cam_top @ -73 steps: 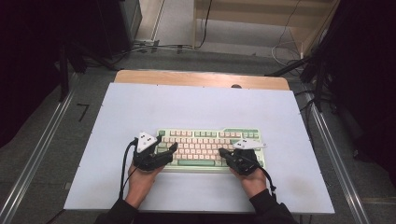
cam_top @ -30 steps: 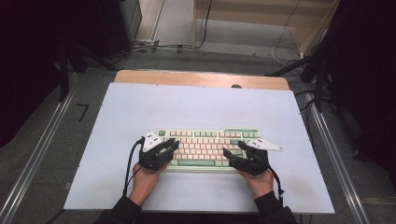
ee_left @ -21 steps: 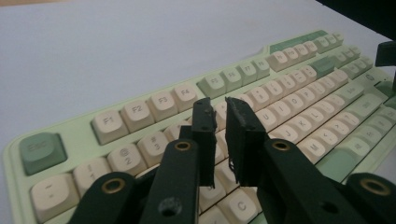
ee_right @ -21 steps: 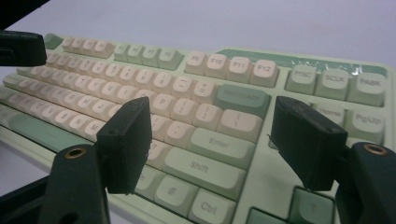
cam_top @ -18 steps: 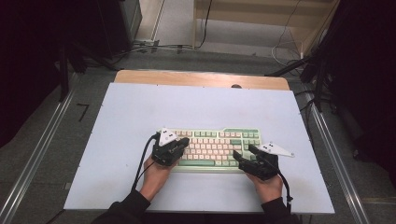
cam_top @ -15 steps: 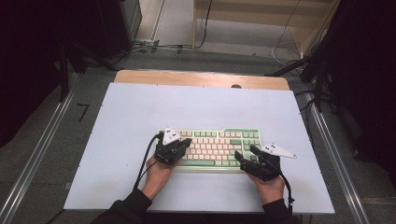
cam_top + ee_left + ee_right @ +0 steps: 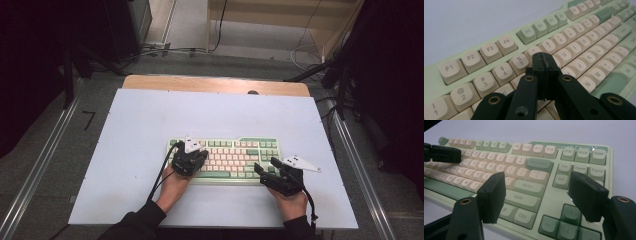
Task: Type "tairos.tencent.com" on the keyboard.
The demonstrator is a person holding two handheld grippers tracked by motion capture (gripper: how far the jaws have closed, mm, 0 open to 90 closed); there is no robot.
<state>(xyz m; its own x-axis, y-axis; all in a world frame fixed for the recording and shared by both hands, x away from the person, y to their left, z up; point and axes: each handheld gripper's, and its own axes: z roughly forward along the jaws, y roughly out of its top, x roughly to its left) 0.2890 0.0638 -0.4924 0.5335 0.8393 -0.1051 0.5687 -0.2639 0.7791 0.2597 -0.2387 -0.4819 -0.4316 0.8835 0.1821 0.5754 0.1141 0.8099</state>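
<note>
The keyboard (image 7: 225, 159) lies near-centre on the worktop (image 7: 150, 120). Left gripper (image 7: 544, 66), jaws clenched empty, hovers over its keys; an oblique press may strike neighbours. Right gripper (image 7: 536, 195), jaws released, straddles the right end.

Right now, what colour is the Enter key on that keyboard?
The Enter key is pale green, unlike the cream letter keys beside it; the right gripper view shows it best.

A pale counter (image 7: 150, 130) has a wooden strip (image 7: 215, 84) along its far edge. Metal rails (image 7: 40, 165) flank it on grey floor (image 7: 60, 135), and cables (image 7: 170, 50) trail beyond near wooden furniture (image 7: 280, 15).
</note>
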